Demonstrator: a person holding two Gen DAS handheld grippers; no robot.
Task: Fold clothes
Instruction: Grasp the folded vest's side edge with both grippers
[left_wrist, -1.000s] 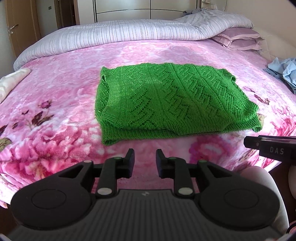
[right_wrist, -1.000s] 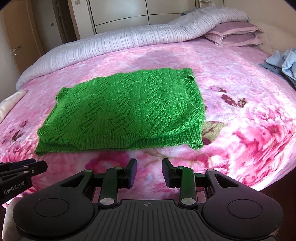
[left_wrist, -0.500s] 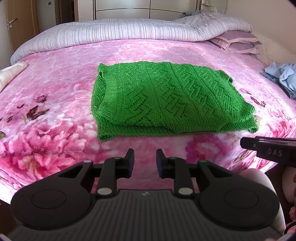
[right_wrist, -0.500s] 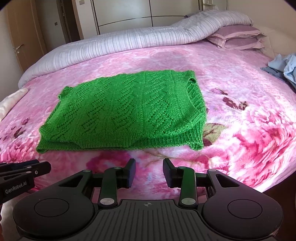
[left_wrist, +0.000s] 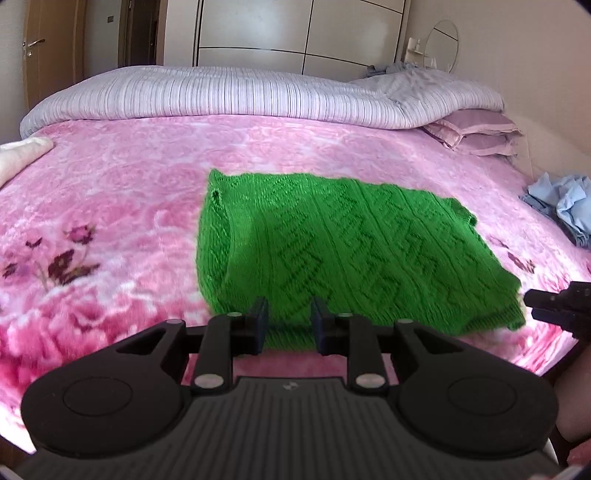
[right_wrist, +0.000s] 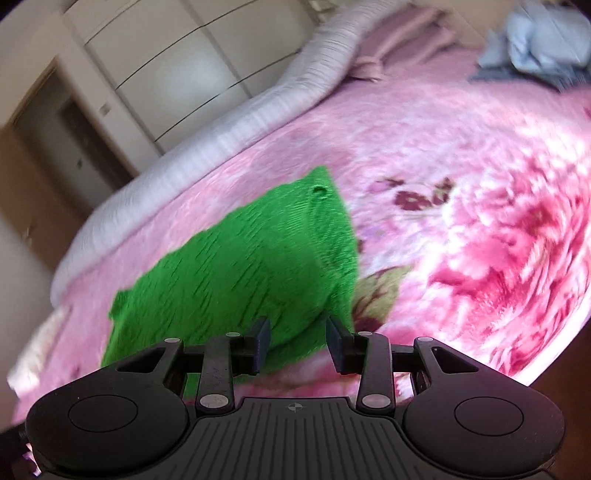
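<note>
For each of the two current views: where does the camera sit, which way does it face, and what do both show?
Left wrist: sits behind the open left gripper, level, facing across the bed at the green sweater; the right gripper tip shows at the right edge.
Right wrist: sits behind the open right gripper, rolled and blurred, facing the sweater's near right corner.
Shared: the sweater, pink blanket, striped duvet, blue clothes.

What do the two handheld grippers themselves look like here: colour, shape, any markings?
Both match. The left gripper and right gripper are matte black, each with two flat rectangular fingers on pivoting arms with silver rivets, round side housings, and a ribbed grey body bearing a small logo. No cables or sleeves show.
</note>
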